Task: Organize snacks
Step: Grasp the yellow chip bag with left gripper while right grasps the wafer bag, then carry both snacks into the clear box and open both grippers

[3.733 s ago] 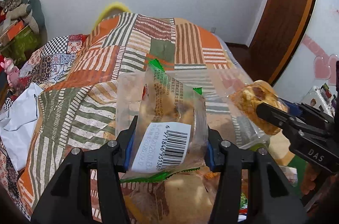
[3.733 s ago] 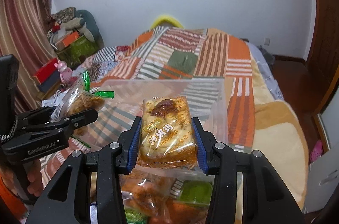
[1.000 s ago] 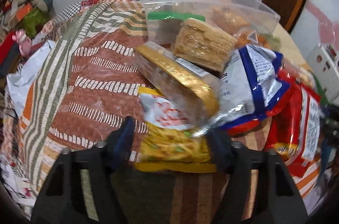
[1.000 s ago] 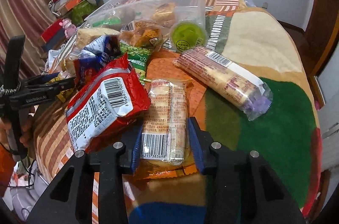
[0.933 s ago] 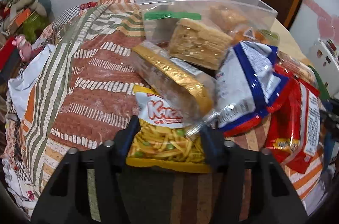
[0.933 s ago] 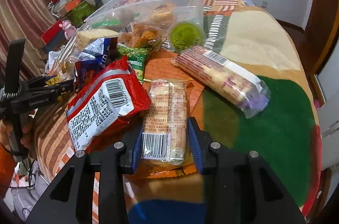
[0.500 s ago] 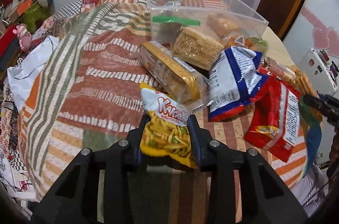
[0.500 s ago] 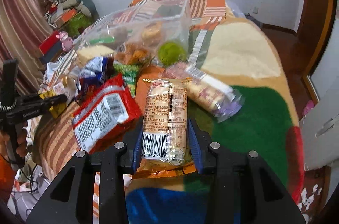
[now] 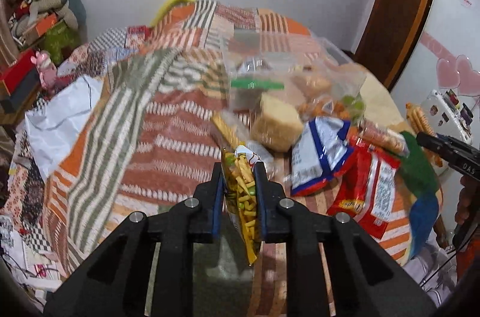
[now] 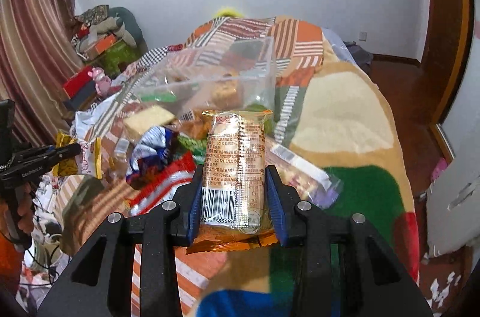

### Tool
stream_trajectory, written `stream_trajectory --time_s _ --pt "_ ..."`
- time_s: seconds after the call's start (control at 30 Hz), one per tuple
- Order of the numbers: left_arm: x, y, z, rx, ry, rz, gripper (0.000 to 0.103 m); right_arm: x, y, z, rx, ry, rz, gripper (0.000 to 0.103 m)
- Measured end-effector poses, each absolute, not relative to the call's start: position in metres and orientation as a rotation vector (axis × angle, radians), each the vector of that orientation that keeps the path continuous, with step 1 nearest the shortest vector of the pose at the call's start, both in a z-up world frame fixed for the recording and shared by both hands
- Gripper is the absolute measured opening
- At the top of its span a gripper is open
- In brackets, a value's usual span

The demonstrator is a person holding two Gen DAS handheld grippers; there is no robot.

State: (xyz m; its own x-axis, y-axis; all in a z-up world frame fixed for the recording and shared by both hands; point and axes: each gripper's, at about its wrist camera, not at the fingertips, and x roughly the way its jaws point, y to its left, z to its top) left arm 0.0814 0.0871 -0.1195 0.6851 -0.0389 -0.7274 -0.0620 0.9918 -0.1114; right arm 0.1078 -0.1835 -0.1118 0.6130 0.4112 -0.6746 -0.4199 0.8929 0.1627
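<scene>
Left tongs point(image 9: 239, 191): gripped yellow chip bag point(image 9: 243, 197), newly lifted.
Right tongs point(image 10: 234, 194): gripped biscuit pack point(image 10: 234, 167), raised.
Next: clear bin point(image 10: 210, 71), likely.

wafer pack point(image 10: 233, 168): 383698 | right claw point(image 9: 443, 143): DAS

We record the left gripper point(image 9: 240, 194) as matte black moulded plastic, its two angular arms widening toward the camera. Each arm carries two round silver screws, and each finger point(image 9: 216, 206) is faced with a blue pad. The right gripper point(image 10: 235, 206) matches it: black frame, silver screws, blue pads on its fingers point(image 10: 274, 207). Seen from the side, the right body shows white lettering "DAS"; the left shows white lettering we read only partly. We note bare skin on the left hand point(image 10: 24, 210) and the right hand point(image 9: 465, 204), with an orange sleeve at both.
</scene>
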Motion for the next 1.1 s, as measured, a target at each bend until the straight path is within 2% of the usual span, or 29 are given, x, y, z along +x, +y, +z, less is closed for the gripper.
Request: stream_trajectory --time_s 0.23,0.67,1.1 --pt "0.098 0.086 -0.082 -0.124 0.724 -0.001 0.019 0.118 -0.174 -0.094 -0.012 0.717 0.500 0.035" --pt "0.157 0.058 -0.050 -0.067 0.615 -0.020 0.019 0.141 -0.153 -0.062 -0.007 0.599 0.537 0.035" --pt "0.231 0.047 -0.074 -0.113 0.677 -0.032 0.019 0.189 -0.138 -0.060 0.012 0.598 0.517 0.035"
